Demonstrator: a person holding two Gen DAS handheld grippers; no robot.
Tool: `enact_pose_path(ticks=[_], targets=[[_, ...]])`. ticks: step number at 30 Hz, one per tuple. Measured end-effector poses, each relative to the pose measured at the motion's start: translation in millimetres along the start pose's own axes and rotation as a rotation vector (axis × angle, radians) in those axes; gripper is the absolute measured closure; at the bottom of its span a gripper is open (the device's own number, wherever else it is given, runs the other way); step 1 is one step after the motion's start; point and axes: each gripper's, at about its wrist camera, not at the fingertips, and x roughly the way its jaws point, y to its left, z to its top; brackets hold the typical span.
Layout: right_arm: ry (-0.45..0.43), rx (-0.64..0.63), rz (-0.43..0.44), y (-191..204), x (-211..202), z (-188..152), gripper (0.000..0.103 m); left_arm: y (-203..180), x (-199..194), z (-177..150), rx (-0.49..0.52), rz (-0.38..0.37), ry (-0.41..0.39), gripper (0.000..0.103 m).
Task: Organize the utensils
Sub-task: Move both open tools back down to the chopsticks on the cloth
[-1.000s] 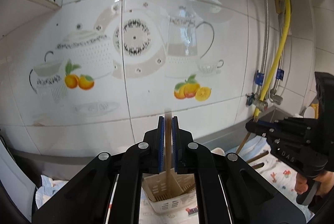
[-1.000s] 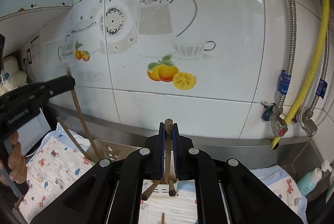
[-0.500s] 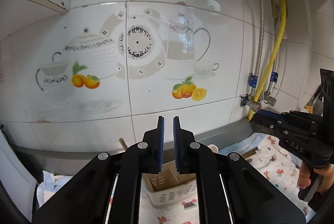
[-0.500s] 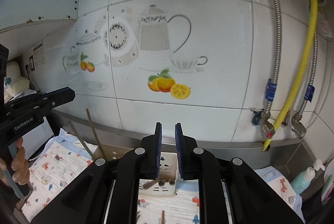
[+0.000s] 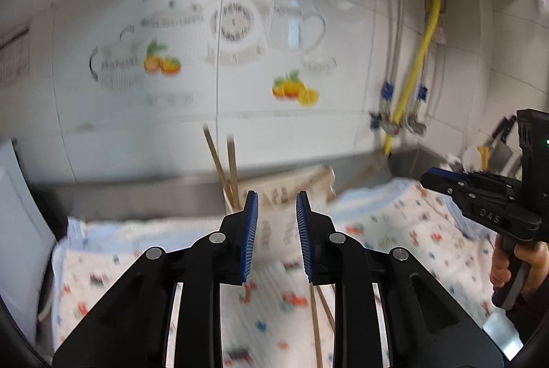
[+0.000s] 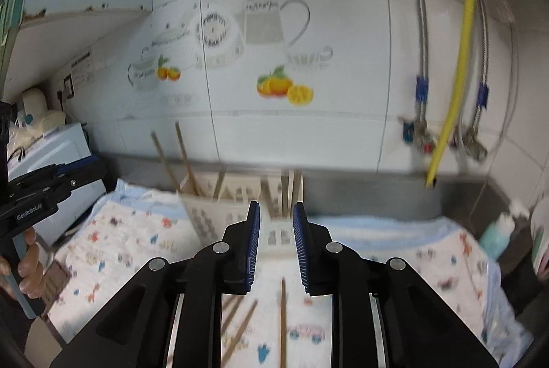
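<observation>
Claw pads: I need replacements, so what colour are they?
Blue, ribbed pads on black arms; the right wrist view shows them best.

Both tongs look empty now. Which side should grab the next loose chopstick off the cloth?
Probably right. The right tongs are open with a loose chopstick lined up in their gap. The left tongs are open too, but their chopsticks lie off to one side.

Motion is blurring the printed cloth (image 5: 394, 230) and the utensil basket (image 6: 219, 203). The chopsticks (image 6: 282, 316) on the cloth are running off the bottom edge, partly hiding behind gripper fingers (image 6: 252, 244). The bottle (image 6: 494, 234) is smearing.
</observation>
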Motion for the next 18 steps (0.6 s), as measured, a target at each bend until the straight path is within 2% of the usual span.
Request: enact_pose_path(ticks=[9,18], targets=[[0.141,0.022,0.001,8,2,-88,0.083,0,-5,-76,-0.048,-0.032,0.119,0.080],[0.270,0.059,-0.007,2,14,-158,0.083,-6,5,-141,-0.076,-0.077,0.258,0.080]])
